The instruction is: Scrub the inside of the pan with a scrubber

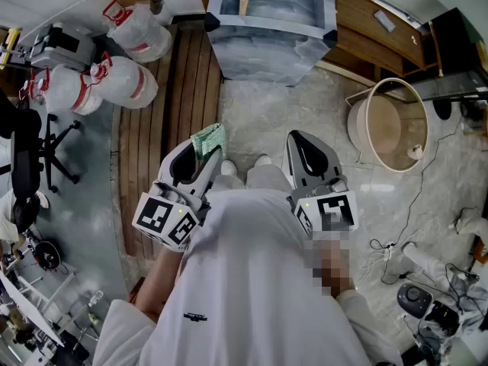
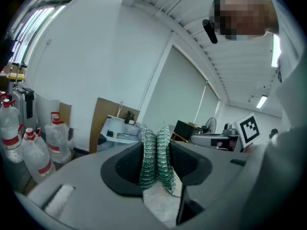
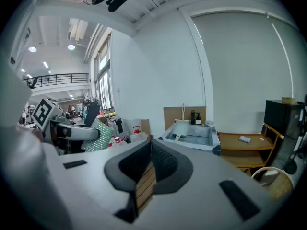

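Note:
A green mesh scrubber (image 1: 208, 139) is clamped in my left gripper (image 1: 202, 155), held at waist height above the floor. In the left gripper view the scrubber (image 2: 157, 159) is folded double between the jaws of the left gripper (image 2: 156, 147). My right gripper (image 1: 299, 137) is level with it on the right, shut with nothing in it; in its own view the right gripper (image 3: 149, 145) has its jaws closed on each other. That view also shows the scrubber (image 3: 98, 137) at the left. A grey sink unit (image 1: 267, 33) stands ahead; no pan shows in any view.
Large water jugs (image 1: 126, 82) lie far left by an office chair (image 1: 30, 151). A strip of wooden slats (image 1: 164, 128) runs towards the sink. A round pale tub (image 1: 389, 124) and a wooden table (image 1: 374, 33) are to the right, with cables (image 1: 427, 296) on the floor.

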A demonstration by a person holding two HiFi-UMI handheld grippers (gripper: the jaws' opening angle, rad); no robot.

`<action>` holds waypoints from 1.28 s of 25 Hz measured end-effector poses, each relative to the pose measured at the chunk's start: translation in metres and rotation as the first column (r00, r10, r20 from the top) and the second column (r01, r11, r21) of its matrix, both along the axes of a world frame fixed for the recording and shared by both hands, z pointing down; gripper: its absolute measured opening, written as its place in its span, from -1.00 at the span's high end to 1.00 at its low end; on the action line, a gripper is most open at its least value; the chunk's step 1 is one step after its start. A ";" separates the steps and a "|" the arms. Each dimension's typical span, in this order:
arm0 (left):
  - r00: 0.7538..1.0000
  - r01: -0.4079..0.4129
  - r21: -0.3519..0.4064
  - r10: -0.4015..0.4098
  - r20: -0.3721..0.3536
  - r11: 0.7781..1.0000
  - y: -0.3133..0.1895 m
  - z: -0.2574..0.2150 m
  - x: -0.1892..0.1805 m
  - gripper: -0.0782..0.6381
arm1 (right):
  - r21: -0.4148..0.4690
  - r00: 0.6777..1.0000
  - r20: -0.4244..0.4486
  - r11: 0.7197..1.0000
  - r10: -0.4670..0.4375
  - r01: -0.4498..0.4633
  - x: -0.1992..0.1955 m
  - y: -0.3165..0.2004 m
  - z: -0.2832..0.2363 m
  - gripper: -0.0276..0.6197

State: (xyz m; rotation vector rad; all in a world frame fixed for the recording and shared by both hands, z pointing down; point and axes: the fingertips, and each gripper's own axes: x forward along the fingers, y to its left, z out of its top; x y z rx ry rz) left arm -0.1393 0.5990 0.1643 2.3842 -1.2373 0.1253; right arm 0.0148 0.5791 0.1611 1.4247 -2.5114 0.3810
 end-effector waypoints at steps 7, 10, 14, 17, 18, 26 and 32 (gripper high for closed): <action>1.000 -0.030 0.007 0.030 0.009 1.000 -0.011 -0.001 0.052 0.31 | 0.024 1.000 0.021 1.000 0.016 -0.017 0.045 -0.013 -0.003 0.89; 0.999 -0.041 0.001 0.041 0.012 0.999 -0.014 0.006 0.072 0.31 | 0.027 0.998 0.055 0.999 0.026 -0.027 0.063 -0.013 0.002 0.89; 0.998 -0.062 -0.024 0.063 0.030 0.998 -0.020 0.009 0.096 0.31 | 0.011 0.996 0.080 0.999 0.033 -0.034 0.086 -0.015 0.007 0.89; 0.996 -0.074 -0.032 0.075 0.045 0.997 -0.032 0.010 0.104 0.31 | -0.008 0.995 0.098 0.999 0.034 -0.033 0.096 -0.026 0.014 0.89; 0.996 -0.074 -0.034 0.075 0.046 0.997 -0.035 0.010 0.106 0.31 | -0.015 0.994 0.108 0.999 0.032 -0.031 0.097 -0.030 0.016 0.89; 0.998 -0.031 -0.079 0.036 0.057 0.996 -0.060 0.026 0.095 0.31 | -0.050 0.993 0.115 0.999 -0.013 0.019 0.087 -0.066 0.030 0.89; 0.999 -0.022 -0.084 0.024 0.029 0.996 -0.128 0.042 0.079 0.31 | -0.071 0.995 0.097 0.997 -0.028 0.035 0.069 -0.127 0.043 0.89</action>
